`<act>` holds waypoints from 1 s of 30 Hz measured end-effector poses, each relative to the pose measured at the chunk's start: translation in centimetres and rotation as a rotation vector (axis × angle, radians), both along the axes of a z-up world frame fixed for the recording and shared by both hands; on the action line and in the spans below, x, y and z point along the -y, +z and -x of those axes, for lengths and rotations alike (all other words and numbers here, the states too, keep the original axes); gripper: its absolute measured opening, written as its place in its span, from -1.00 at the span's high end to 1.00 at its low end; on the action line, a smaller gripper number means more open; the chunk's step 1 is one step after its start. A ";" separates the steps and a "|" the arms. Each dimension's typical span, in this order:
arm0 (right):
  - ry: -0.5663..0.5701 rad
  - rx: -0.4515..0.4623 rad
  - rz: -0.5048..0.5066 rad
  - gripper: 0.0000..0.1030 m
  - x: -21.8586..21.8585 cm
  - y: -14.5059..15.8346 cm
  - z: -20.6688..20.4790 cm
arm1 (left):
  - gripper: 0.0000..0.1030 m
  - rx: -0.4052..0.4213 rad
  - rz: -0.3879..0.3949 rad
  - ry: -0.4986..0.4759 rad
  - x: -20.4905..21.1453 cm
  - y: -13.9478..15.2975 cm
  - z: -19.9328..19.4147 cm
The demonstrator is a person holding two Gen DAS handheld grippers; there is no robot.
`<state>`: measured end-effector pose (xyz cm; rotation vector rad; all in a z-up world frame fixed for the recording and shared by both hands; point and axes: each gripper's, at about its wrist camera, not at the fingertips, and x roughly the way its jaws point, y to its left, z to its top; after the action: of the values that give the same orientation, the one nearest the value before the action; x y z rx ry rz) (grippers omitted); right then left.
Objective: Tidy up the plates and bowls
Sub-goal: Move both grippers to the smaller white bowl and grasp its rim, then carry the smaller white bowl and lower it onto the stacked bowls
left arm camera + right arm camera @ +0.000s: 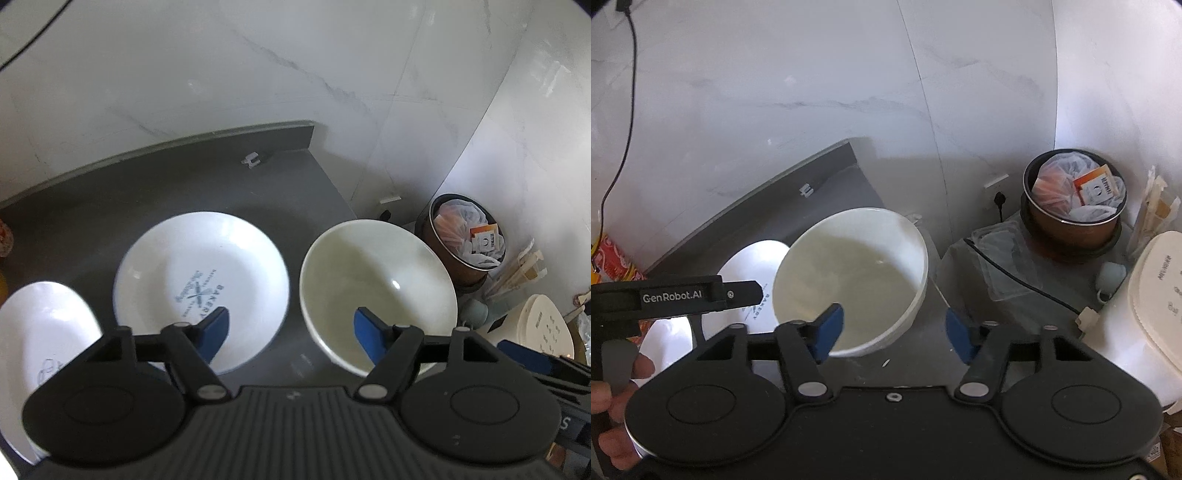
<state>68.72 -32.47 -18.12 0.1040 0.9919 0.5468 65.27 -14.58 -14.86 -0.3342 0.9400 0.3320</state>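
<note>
On the dark grey table (258, 192), near its right edge, sits a deep cream-white ceramic bowl (376, 288), empty and upright. Just to its left, apart from it, lies a shallow white plate printed with blue "BAKERY" lettering (201, 288). Another white dish with a blue mark (40, 339) sits toward the table's left edge, partly cut off by the picture.

The left gripper (291, 332) hovers above the gap between plate and bowl, its blue-padded fingers (216, 332) spread wide and holding nothing. One finger lies over the plate, the other over the bowl's near rim; whether they touch cannot be told.

The right gripper (894, 334) hangs over the bowl's right side, fingers (829, 328) likewise spread apart and empty. Its left finger appears inside the bowl's near rim, and its right finger is outside the bowl. From this view, the left gripper's black body reads "GenRobot.AI", held by a person's hand (617, 398) at the lower left.

Beyond the table's right edge, lower down, stand a round brown bin filled with plastic bags and a small orange box (1071, 199), and a cream-white appliance with a domed lid (1152, 295). White marble-look tiled walls (295, 74) rise behind.
</note>
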 end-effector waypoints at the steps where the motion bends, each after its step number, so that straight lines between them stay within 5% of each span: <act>1: 0.000 -0.010 -0.003 0.00 0.0 -0.3 -0.3 | -0.39 0.002 0.004 0.001 0.1 -0.2 -0.3; 7: -0.013 -0.068 -0.006 0.26 -0.1 -2.1 -1.9 | 0.11 -0.029 0.016 0.008 0.0 -1.7 -2.1; 13: -0.016 -0.087 0.004 0.31 -1.3 -2.8 -2.4 | 0.58 -0.061 0.068 0.032 -0.8 -3.4 -3.0; 16: -0.017 -0.075 0.035 0.58 -1.9 -3.2 -2.5 | 0.82 -0.085 0.091 0.022 -0.6 -4.1 -3.3; 17: -0.021 -0.051 0.057 0.71 -2.1 -3.2 -2.3 | 0.82 -0.082 0.091 0.019 -0.5 -4.2 -3.2; 30: -0.029 0.019 0.019 0.71 -1.1 -0.3 0.5 | 0.82 -0.022 0.069 -0.010 0.0 -0.9 -0.6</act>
<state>68.26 -31.32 -18.40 0.0965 0.9758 0.5111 65.91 -14.54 -15.78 -0.3899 0.9758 0.2953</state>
